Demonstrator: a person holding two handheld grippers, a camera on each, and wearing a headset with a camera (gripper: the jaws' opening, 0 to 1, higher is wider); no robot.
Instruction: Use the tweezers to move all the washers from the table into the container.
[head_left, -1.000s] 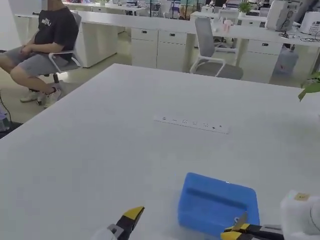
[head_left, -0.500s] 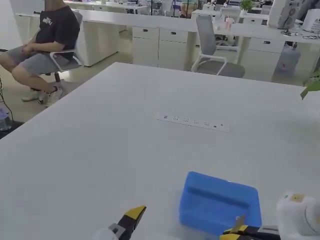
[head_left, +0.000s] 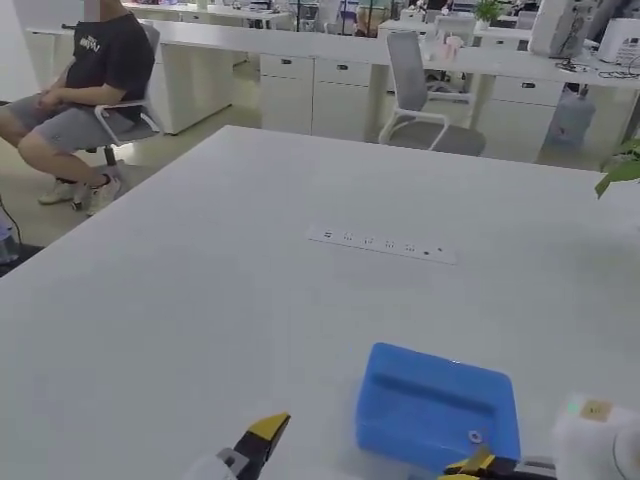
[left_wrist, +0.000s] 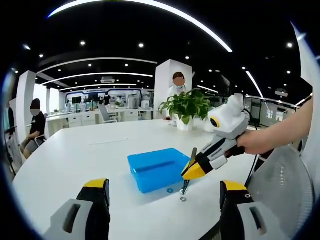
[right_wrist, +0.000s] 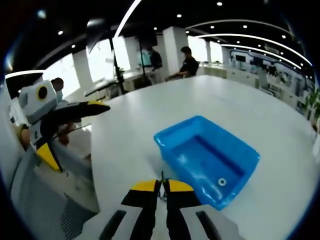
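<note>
The right tongs (right_wrist: 161, 186), closed on thin metal tweezers (left_wrist: 185, 187), have drawn back from the blue plastic container (head_left: 435, 405), where a small metal washer (right_wrist: 222, 181) now lies, while the left tongs (left_wrist: 164, 184) stand open and two washers (left_wrist: 183, 199) wait on the white bench (head_left: 200, 300).

On the counter (head_left: 200, 300), toward its near edge: container (head_left: 437, 405) with one washer (head_left: 473, 436) inside.
Behind the container, well apart, power strip (head_left: 382, 246); to its left, left tool (head_left: 262, 435); at its near corner, right tool (right_wrist: 161, 186) with tweezers (left_wrist: 188, 170); just beside its wall, loose washers (left_wrist: 183, 199).
</note>
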